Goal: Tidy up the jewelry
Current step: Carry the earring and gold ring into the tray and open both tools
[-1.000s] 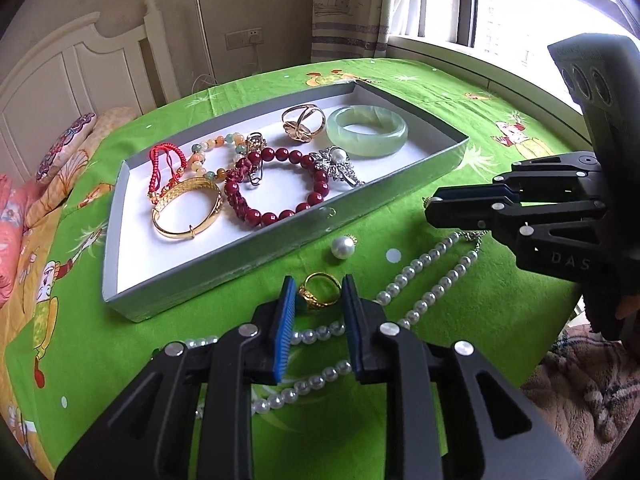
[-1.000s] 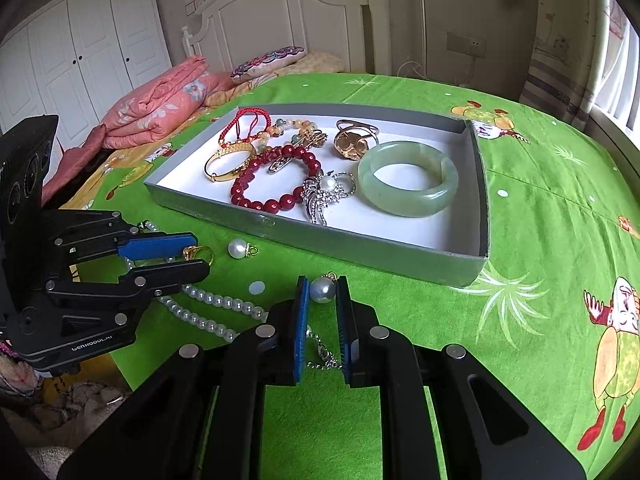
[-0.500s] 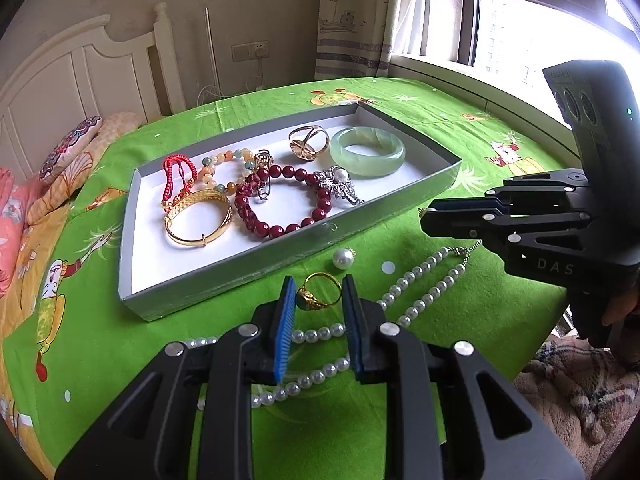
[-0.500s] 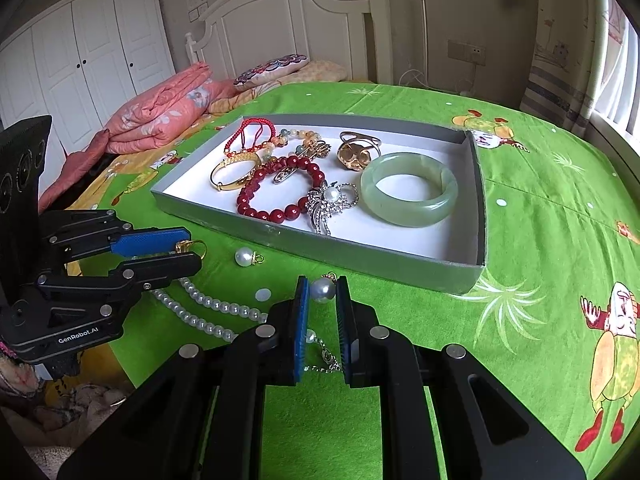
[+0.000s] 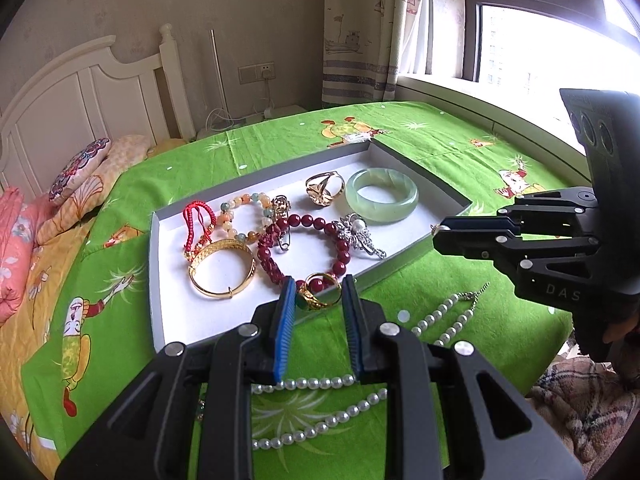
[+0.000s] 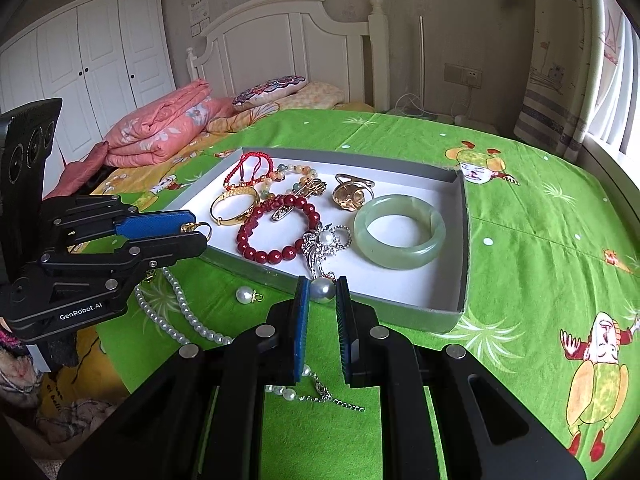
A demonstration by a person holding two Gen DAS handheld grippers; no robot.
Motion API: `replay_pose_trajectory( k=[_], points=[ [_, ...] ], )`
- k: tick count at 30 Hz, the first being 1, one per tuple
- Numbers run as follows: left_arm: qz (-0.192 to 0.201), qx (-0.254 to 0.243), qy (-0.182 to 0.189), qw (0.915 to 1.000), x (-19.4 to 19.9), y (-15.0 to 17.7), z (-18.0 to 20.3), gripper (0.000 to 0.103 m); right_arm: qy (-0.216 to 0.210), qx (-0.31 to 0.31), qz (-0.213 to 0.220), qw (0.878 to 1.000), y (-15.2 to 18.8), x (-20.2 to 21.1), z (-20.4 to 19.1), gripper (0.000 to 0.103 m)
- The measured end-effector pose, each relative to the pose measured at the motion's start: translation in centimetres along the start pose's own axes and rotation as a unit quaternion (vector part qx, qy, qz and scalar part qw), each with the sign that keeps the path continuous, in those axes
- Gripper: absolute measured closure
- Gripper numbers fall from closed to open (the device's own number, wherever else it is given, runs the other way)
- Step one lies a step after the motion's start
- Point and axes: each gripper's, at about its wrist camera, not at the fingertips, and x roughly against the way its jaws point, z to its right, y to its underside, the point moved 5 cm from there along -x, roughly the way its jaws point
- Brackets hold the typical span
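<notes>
Jewelry tray: a shallow grey tray (image 5: 404,258) with a white floor sits on the table (image 6: 520,216) with its green cartoon cloth; low walls all round, its near wall just below both grippers.
Open floor: bare white along the left and near-left (image 5: 176,300), and in the right corner beyond the bangle.
Left gripper (image 5: 318,300): clamped on a gold ring with a green stone (image 5: 314,294), held over the tray's near edge.
Right gripper (image 6: 322,290): closed on a grey pearl drop (image 6: 322,289), at the tray's near wall.
In the tray: jade bangle (image 6: 400,232), dark red bead bracelet (image 5: 308,246), gold bangle (image 5: 222,270), silver brooch (image 6: 326,244), red cord, pastel beads, gold ring.
Outside: pearl necklace (image 5: 320,382) and one loose pearl (image 6: 244,294) on the cloth.
</notes>
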Motion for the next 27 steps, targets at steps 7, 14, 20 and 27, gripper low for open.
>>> replay_pose_trajectory(
  k=[7, 14, 20, 27],
  points=[
    [0.003, 0.005, 0.001, 1.0, -1.2, -2.1, -0.7, 0.08, 0.009, 0.005, 0.009, 1.0, -1.4, -0.5, 0.3, 0.09],
    [-0.01, -0.001, -0.009, 0.9999, -3.5, -3.3, -0.9, 0.08, 0.015, 0.007, 0.003, 1.0, -2.2, -2.0, 0.8, 0.09],
    [-0.023, 0.0, -0.018, 0.9996, -5.5, -3.7, -1.1, 0.08, 0.021, 0.004, -0.006, 1.0, -2.5, -3.5, 1.2, 0.09],
    [-0.034, 0.011, -0.029, 0.999, -6.8, -3.5, -1.9, 0.08, 0.021, -0.005, -0.017, 1.0, -2.6, -4.8, 1.5, 0.088]
  ],
)
